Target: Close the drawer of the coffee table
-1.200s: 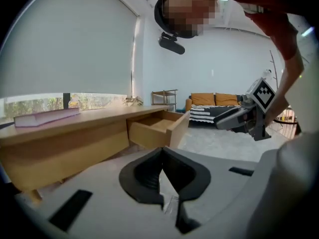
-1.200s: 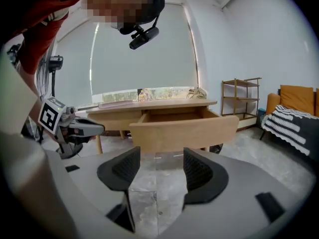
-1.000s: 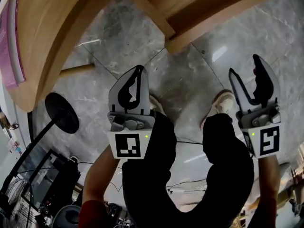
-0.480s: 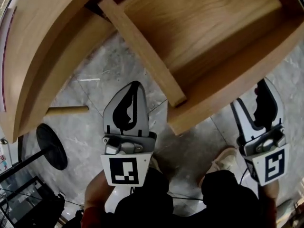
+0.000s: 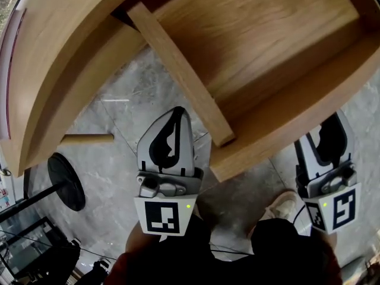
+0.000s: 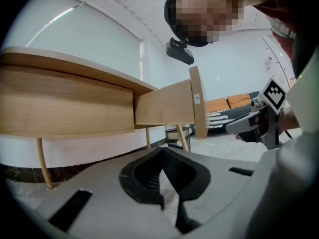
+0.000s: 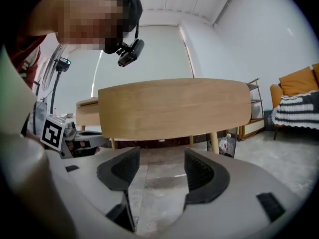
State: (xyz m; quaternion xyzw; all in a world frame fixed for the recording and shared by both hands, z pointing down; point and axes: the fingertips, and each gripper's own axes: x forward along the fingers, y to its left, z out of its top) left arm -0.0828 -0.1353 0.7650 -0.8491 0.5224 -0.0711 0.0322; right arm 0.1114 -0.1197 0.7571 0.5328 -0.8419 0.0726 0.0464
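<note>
Looking down, the head view cuts off the open drawer (image 5: 255, 46) of the coffee table (image 5: 47, 70) at top and right; left gripper (image 5: 175, 114) and right gripper (image 5: 323, 132) hover just before its front, a round black stand base (image 5: 66, 181) leftward. Left gripper view: jaws pressed together, empty, drawer side ahead. Right gripper view: jaws spread, empty; the drawer front ahead hides most of the table.

No legible txt; tiny label (image 6: 197, 98) on drawer (image 6: 162, 103) front's edge unreadable.
</note>
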